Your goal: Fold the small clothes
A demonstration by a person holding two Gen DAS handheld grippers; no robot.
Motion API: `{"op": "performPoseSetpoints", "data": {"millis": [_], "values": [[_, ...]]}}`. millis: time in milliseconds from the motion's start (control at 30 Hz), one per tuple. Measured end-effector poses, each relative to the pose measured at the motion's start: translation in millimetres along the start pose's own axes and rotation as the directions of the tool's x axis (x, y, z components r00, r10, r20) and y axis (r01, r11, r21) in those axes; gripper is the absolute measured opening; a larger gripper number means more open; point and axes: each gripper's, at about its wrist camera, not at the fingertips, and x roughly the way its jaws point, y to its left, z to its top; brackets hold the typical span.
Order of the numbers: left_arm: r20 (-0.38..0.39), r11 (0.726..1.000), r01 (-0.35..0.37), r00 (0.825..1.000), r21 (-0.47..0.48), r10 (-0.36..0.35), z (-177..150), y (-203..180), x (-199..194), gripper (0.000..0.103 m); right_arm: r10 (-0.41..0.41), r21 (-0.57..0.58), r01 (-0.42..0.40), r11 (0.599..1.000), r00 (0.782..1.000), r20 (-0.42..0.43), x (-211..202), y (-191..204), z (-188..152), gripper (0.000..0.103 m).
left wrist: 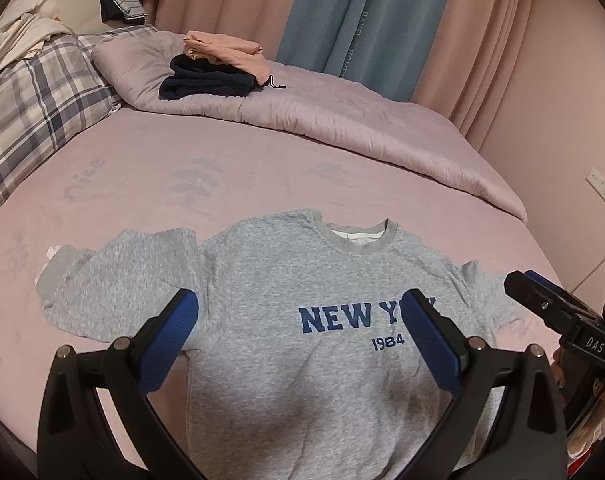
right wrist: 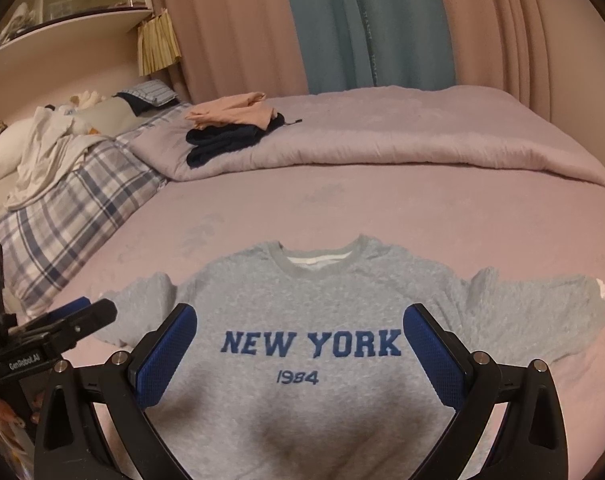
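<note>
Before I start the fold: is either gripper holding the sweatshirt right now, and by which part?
Nothing is held. The left gripper and right gripper both hover open above the grey sweatshirt, which lies flat on the bed.

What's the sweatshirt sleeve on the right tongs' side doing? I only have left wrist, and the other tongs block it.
Observer: In right wrist that sleeve lies spread out sideways on the bed sheet, with white showing at the cuff.
Operator: Right tongs open?
Observer: Yes. The right tongs are open above the chest of the sweatshirt, holding nothing.
Operator: Print is half covered here. Is it readable?
Observer: Yes, the NEW YORK print shows whole between the two fingers.
</note>
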Motion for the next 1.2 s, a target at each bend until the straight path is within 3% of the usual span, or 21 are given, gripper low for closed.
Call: {"op": "performPoseSetpoints", "data": {"millis": [400, 1200], "values": [[-0.005, 1.0, 0.012, 1.0, 0.022, -0.012, -3.0, -8.2, -1.7, 0.101, -0.024, 0.028, 0.023, 0.999, 0.999, 0.038, -14.3, -11.4, -0.4, 0.103], [-0.07, 0.999, -0.018, 0.997, 0.042, 0.021, -10.3, -12.4, 23.2, 0.101, -0.043, 0.112, 0.039, 0.993, 0.999, 0.029, -13.8, -39.7, 2.9, 0.103]]}}
